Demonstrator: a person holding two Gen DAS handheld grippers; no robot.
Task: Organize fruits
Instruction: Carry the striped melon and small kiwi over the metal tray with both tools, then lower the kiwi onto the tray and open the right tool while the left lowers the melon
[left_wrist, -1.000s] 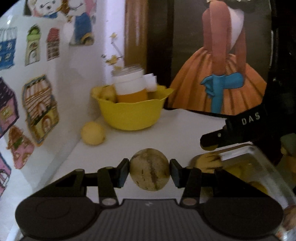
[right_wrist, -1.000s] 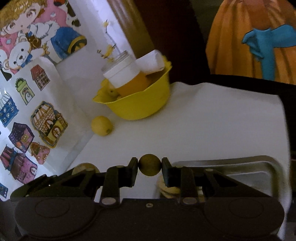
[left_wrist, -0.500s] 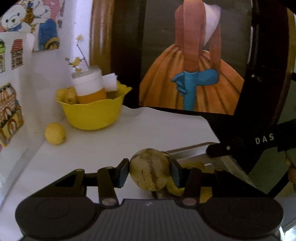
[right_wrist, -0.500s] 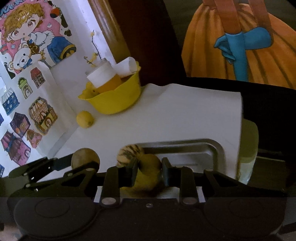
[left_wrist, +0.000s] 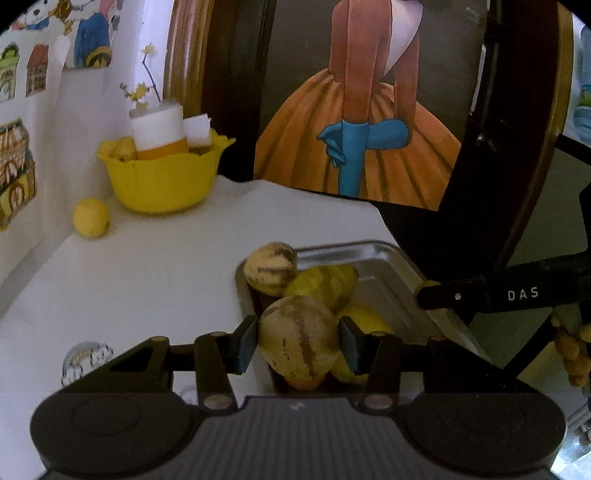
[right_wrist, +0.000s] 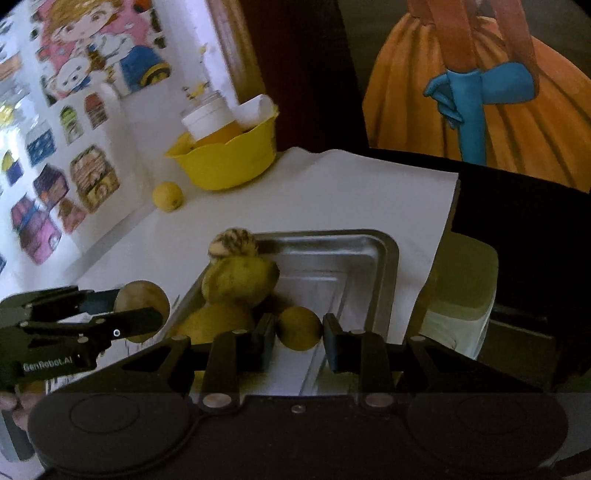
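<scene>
Over the metal tray (right_wrist: 384, 254) on the white bench (left_wrist: 155, 273), the left claw (left_wrist: 297, 339) grips a striped tan fruit (left_wrist: 299, 338) at its near corner. Beside it, the right claw (right_wrist: 299, 330) clamps a small round yellow-brown fruit (right_wrist: 299, 328) above the tray's bare middle; three fruits (right_wrist: 240, 280) lie inside.
</scene>
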